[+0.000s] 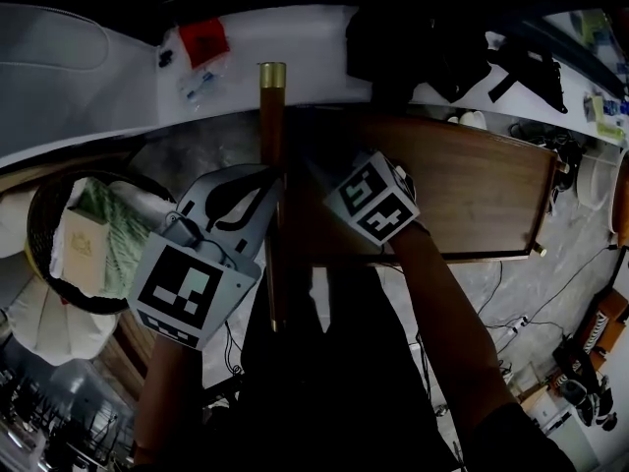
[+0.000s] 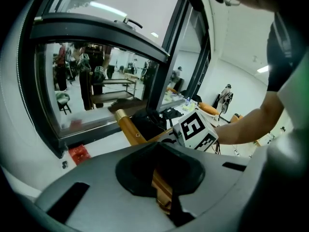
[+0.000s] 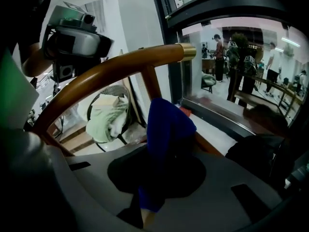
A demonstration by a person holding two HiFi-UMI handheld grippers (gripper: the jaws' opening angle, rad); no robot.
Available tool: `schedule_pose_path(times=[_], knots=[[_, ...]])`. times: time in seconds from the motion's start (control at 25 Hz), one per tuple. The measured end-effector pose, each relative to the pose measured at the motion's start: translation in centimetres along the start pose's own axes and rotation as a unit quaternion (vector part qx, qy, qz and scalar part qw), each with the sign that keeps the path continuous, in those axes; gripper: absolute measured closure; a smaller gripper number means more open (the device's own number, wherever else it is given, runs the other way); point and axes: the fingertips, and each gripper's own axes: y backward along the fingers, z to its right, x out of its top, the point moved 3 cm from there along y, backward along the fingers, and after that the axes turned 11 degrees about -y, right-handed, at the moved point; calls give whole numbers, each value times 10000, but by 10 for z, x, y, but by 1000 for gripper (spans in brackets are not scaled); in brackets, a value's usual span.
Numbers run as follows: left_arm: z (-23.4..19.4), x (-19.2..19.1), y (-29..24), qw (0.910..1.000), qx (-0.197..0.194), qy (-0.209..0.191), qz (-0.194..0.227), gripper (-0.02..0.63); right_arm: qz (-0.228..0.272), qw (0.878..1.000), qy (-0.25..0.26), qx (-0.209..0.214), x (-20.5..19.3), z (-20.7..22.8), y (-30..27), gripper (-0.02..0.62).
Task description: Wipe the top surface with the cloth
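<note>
A round wooden rail (image 1: 271, 136) with a brass end cap (image 1: 272, 70) runs away from me, beside a dark wooden top (image 1: 472, 190). My left gripper (image 1: 267, 180) is shut around this rail; in the left gripper view the rail (image 2: 126, 125) passes between its jaws (image 2: 164, 197). My right gripper (image 1: 329, 180) sits just right of the rail. It is shut on a blue cloth (image 3: 166, 129), which bunches up from its jaws (image 3: 154, 187) against the curved rail (image 3: 116, 69). The cloth is too dark to make out in the head view.
A round basket (image 1: 44, 200) with green fabric and a box stands at the left. Beyond the rail is a white ledge (image 1: 118, 77) with a red packet (image 1: 201, 39) and black bags (image 1: 432, 52). Cables (image 1: 511, 323) lie on the floor at right. A window frame (image 2: 164, 52) rises ahead.
</note>
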Motion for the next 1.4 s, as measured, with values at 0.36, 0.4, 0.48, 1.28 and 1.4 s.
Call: schedule_pose_path(times=[0.36, 0.4, 0.48, 1.28, 1.4], knots=[[19, -4, 9, 9965, -343, -697, -302, 594, -198, 9993, 30, 324, -36, -40, 10, 525], [20, -4, 10, 9965, -344, -699, -300, 594, -233, 9990, 32, 378, -40, -45, 11, 525], [22, -2, 11, 9966, -342, -697, -272, 594, -295, 9985, 61, 466, -48, -55, 13, 525], [44, -9, 7, 9946, -568, -792, -359, 594, -1010, 9875, 142, 1201, -108, -126, 27, 526], [49, -8, 7, 9947, -621, -757, -327, 594, -1131, 9850, 210, 1283, -110, -130, 27, 526]])
